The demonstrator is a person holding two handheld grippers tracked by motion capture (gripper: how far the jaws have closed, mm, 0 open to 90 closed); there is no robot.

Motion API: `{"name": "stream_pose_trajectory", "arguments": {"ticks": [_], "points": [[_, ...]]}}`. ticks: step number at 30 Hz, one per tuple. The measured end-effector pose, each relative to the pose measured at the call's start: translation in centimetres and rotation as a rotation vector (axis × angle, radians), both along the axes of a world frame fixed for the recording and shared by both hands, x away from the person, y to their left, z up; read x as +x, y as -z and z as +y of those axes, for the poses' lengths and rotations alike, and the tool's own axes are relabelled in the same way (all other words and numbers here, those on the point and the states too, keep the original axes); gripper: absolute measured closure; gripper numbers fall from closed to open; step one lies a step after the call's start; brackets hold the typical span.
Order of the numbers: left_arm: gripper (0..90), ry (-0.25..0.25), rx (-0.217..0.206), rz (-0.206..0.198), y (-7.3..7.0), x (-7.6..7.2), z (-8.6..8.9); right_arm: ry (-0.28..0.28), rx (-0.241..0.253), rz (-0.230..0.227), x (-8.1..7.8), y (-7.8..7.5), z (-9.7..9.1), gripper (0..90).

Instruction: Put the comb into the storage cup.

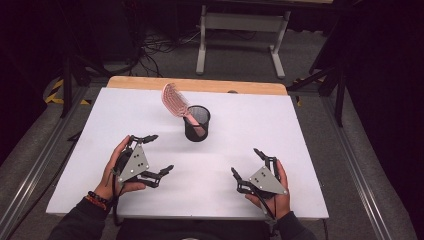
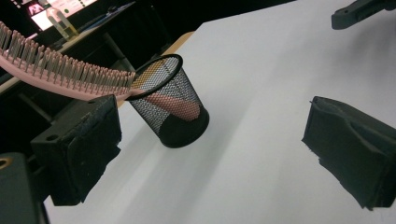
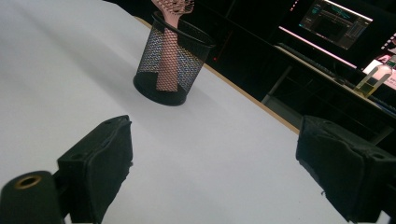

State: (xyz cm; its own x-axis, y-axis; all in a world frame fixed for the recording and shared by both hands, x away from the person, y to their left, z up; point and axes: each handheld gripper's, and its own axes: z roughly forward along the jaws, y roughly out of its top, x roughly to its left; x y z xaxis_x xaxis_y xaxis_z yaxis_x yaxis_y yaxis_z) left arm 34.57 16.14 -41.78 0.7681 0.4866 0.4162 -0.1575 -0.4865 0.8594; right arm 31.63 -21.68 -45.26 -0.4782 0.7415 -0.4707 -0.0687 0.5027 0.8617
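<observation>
Both grippers wait wide and empty, hairbrush parked in the mesh cup.

The pink hairbrush [image 1: 176, 101] stands handle-down in the black mesh cup [image 1: 197, 123], ahead of and between the left gripper [image 1: 157, 153] and right gripper [image 1: 246, 163], well apart from both. It looks like a rest between steps; any next pick calls for a reach forward to the bristled head leaning over the rim.

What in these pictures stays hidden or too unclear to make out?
- Hairbrush handle end: in the high view, behind the mesh of the black cup.
- Brush head: cut off by the top edge in the right gripper view, by the left edge in the left gripper view.
- Bottle and screen: right gripper view, too small and dim to read.
</observation>
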Motion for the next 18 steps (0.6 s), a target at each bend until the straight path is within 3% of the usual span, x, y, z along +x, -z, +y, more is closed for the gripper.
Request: {"name": "stream_pose_trajectory", "arguments": {"ticks": [18], "points": [[4.6,-0.039,0.007,0.031,1.5,-0.7,1.7,-0.003,-0.004,-0.003,-0.1,0.0,0.0,11.5]]}}
